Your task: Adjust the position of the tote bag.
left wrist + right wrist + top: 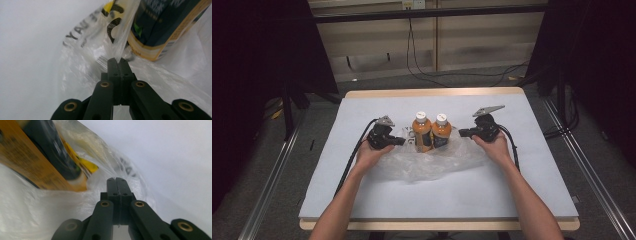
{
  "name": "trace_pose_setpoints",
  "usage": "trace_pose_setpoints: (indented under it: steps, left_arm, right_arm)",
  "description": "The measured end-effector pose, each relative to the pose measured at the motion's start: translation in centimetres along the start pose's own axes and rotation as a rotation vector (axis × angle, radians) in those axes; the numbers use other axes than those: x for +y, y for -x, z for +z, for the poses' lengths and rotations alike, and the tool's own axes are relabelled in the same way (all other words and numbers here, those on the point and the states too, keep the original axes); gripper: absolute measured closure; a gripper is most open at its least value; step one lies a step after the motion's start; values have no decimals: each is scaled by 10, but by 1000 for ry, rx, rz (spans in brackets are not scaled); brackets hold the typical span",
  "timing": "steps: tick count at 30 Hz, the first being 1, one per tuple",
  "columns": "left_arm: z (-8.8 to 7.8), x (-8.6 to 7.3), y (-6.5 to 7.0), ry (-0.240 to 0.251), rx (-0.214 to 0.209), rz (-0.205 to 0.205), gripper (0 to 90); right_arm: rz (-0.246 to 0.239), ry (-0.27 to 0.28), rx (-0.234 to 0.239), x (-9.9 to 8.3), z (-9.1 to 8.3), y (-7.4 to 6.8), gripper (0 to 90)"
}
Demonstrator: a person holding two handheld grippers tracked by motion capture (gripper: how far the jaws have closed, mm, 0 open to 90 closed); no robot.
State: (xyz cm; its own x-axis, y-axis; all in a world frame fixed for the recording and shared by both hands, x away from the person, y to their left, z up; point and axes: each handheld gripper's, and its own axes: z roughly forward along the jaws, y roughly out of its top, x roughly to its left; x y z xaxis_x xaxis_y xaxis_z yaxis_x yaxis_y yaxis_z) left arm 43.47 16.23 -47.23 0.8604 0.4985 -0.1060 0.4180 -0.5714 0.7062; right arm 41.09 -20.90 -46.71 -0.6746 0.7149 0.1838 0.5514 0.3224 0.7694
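Observation:
Two orange bottles with white caps, one on the left and one on the right, stand upright side by side on a crumpled clear plastic bag in the middle of the table. My left gripper is at the bag's left edge. Its jaws are shut, with a fold of the printed film pinched at the tips. My right gripper is at the bag's right edge, jaws shut on the film, beside the right bottle's dark and yellow label.
The table is covered by a pale blue mat with a wooden rim. Cables trail back from both grippers along the person's forearms. Dark stands and floor rails flank the table.

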Motion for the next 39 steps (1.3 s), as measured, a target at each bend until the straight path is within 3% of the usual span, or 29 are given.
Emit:
trace_pose_setpoints:
  steps: [4, 7, 10, 13, 17, 22, 25, 28, 30, 33, 35, 39]
  left_arm:
    - [8, -6, 4, -15, 34, -5, 900]
    - [9, -9, 1, 13, 11, -43, 896]
    - [5, -9, -1, -2, 5, -41, 861]
    - [-3, -7, 0, 36, -2, -47, 835]
    - [-18, -1, 3, 82, -2, -33, 799]
    - [-41, 5, 10, 150, -3, -7, 773]
    - [-55, 13, 18, 167, 7, 27, 751]
    - [-66, 24, 28, 195, -24, 66, 758]
    - [-67, 31, 38, 183, -40, 125, 771]
    - [-58, 38, 51, 143, -60, 171, 794]
    - [-49, 37, 54, 111, -69, 176, 809]
    - [-30, 31, 54, 64, -79, 167, 829]
  right_arm:
    - [-9, -47, -17, -12, 8, 0, 900]
    - [-26, -79, -62, -16, 13, 0, 900]
    - [-33, -84, -73, -16, 12, 2, 900]
    - [-25, -84, -75, -15, 9, 3, 900]
    - [-16, -25, -41, -9, -3, 3, 790]
    - [-33, 56, -8, 5, -25, -5, 730]
    - [-61, 77, 0, 14, -35, -12, 729]
    - [-79, 84, 15, 22, -41, -19, 751]
    - [-91, 87, 21, 26, -42, -23, 759]
    - [-105, 98, 31, 31, -42, -30, 806]
    - [-107, 99, 51, 32, -40, -34, 857]
    - [-115, 0, 77, 27, -25, -37, 900]
